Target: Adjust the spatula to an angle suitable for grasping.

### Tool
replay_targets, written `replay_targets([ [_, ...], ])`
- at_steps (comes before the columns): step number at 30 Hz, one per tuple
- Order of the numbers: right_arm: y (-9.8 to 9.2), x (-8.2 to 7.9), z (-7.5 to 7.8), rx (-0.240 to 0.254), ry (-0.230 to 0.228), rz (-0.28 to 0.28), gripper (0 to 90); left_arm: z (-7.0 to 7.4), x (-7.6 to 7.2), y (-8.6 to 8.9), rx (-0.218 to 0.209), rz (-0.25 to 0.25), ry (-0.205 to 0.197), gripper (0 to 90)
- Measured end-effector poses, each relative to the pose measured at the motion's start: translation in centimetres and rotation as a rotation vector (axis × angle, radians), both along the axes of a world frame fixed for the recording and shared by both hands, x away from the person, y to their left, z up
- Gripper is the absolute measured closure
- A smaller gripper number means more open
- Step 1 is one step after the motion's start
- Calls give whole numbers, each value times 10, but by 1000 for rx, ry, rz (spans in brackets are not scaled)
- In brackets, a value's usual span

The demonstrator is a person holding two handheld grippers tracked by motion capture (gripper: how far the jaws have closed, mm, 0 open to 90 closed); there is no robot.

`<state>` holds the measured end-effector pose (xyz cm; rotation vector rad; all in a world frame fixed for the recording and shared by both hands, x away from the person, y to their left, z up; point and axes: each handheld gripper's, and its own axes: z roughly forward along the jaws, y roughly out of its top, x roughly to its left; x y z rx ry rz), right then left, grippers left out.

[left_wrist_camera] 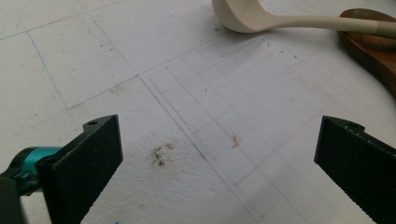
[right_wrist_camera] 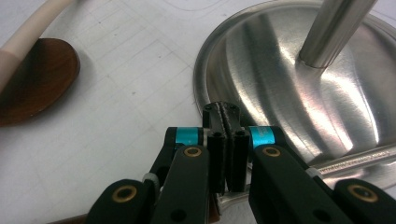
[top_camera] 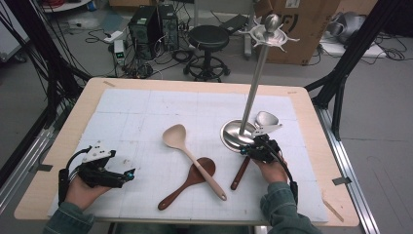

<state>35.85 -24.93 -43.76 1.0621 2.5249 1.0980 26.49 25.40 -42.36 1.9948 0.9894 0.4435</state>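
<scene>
White gridded mat (top_camera: 146,112), left hand-held gripper (top_camera: 127,174) level, agape; right hand-held gripper (top_camera: 248,148) pinched together, empty.

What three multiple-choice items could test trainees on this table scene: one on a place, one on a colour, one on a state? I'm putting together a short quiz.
1. Where does the metal stand sit?
A. on the mat, at the person's right
B. at the mat's left edge
C. on the floor

2. What colour is the spoon lying across the dark wooden spoon?
A. red
B. cream
C. green

3. How do the left gripper fingers stand?
A. shut on a spoon
B. shut on nothing
C. open, nothing between them

Answers:
1 A: its round base rests on the mat right by the right gripper.
2 B: the cream spoon has its handle over the brown bowl.
3 C: they stand wide apart over bare mat.
</scene>
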Motion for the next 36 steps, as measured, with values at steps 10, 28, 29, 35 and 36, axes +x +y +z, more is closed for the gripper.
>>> replay_targets([
  [10, -11, -2, -3, -15, 19, -24, 895, 0, 0, 0, 1, -1, 0, 17],
  [28, -17, -13, 3, -2, 0, -10, 893, 0, 0, -1, -1, -3, 0, 16],
  [29, -17, -13, 3, -2, 0, -10, 893, 0, 0, -1, -1, -3, -1, 16],
  [35, -26, -19, 6, 6, -11, -18, 893, 0, 0, -1, -1, -3, -1, 16],
  [36, -26, -19, 6, 6, -11, -18, 893, 0, 0, -1, -2, -2, 0, 16],
])
